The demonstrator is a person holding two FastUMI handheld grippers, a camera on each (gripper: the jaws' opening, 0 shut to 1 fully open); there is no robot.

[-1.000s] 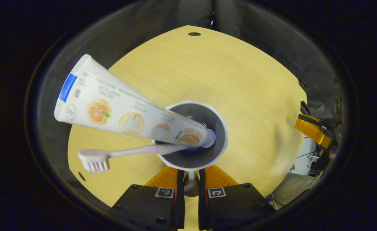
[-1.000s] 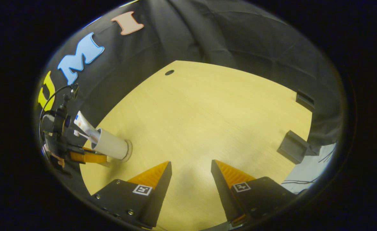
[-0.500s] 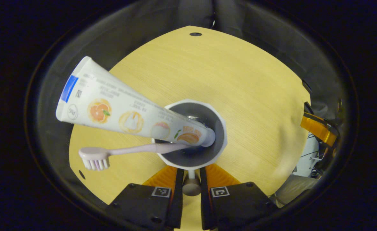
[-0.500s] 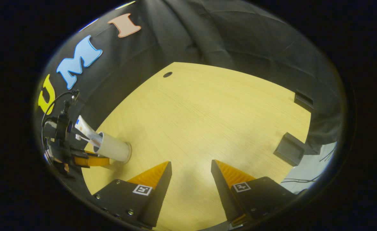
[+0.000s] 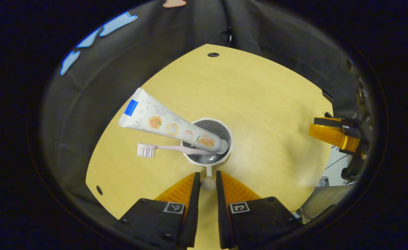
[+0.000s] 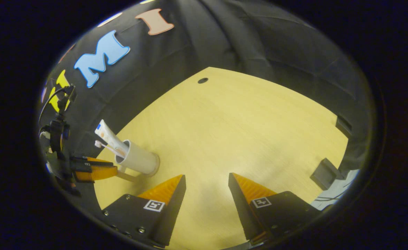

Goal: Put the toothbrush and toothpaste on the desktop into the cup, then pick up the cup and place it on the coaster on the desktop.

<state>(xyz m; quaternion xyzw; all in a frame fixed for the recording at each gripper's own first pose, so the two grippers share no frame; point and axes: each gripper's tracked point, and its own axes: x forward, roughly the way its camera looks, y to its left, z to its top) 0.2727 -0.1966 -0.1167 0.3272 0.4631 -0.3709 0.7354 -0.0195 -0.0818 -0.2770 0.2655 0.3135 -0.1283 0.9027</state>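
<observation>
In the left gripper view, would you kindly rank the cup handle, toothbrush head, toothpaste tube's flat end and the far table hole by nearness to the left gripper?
1. Cup handle, just ahead of the left gripper.
2. Toothbrush head, ahead and to the left.
3. Toothpaste tube's flat end, farther left, raised.
4. Table hole, at the table's far edge.

Print on the white toothpaste tube [image 5: 162, 125] w/ orange fruit pics & blue patch is showing too small to read; square black-and-white marker tags [image 5: 174, 207] are sitting on the left gripper [image 5: 208, 181].
</observation>
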